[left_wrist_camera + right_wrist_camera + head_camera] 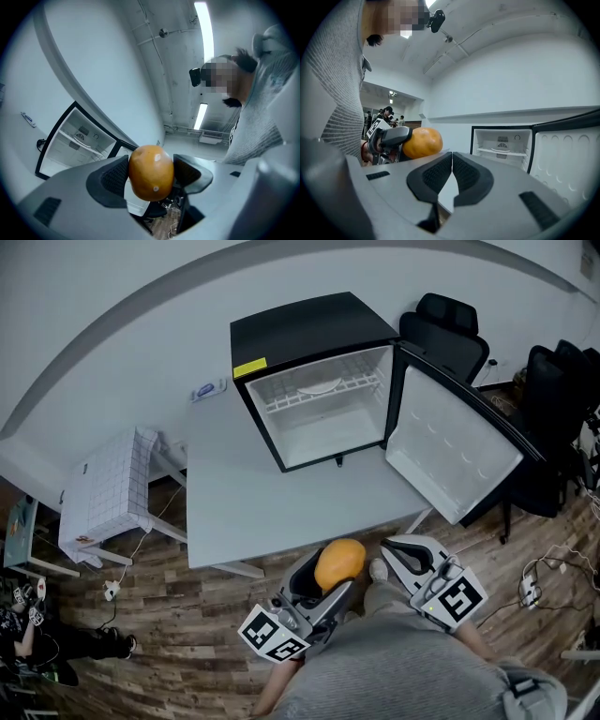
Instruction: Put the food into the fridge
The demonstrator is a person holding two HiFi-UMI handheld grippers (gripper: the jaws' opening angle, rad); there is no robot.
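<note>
The left gripper (pixel 334 581) is clenched on an orange fruit (pixel 339 561), held close to the person's body, on the near side of the grey table (pixel 272 507). In the left gripper view the fruit sits squarely between the two ribbed pads (pixel 115 176), touching both and bulging past them above and below. The right gripper (pixel 398 550), just to its right, has its jaws pressed together with nothing between them. At the far side of the table stands the black fridge (pixel 305 329). Its door (pixel 450 451) is swung open to the right, and the white inside shows a wire shelf (pixel 319 390).
</note>
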